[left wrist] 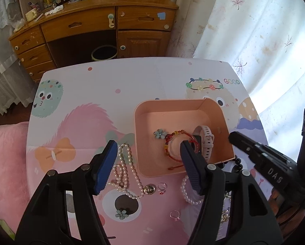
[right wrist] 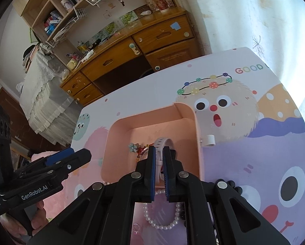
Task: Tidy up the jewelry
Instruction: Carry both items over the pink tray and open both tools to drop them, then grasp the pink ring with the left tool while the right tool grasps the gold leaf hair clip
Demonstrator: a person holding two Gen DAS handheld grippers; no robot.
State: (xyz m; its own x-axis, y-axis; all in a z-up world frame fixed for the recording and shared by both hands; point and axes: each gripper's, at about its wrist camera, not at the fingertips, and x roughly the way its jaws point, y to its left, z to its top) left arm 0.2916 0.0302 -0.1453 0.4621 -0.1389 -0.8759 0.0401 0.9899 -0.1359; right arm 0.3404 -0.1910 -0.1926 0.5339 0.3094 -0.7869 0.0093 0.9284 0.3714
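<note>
A pink box (left wrist: 144,122) stands on the cartoon-print table (left wrist: 122,77). In it lie a pale pink watch (left wrist: 206,140), a red beaded bracelet (left wrist: 171,137) and a blue flower clip (left wrist: 159,133). My left gripper (left wrist: 148,153) is open and empty, over the box's front left corner. My right gripper (right wrist: 159,155) is shut on the watch strap (right wrist: 162,143) inside the box (right wrist: 119,126). On the table in front lie a long pearl necklace (left wrist: 125,173), a pearl bracelet (left wrist: 186,194), a round pendant (left wrist: 148,189), two rings (left wrist: 162,186) and a second flower clip (left wrist: 122,214).
Black beads (left wrist: 239,163) lie by the box's front right corner. A small white cylinder (right wrist: 209,139) sits right of the box. A wooden desk (left wrist: 103,24) with a bin (left wrist: 104,53) stands beyond the table. A pink cloth (left wrist: 5,163) is at left.
</note>
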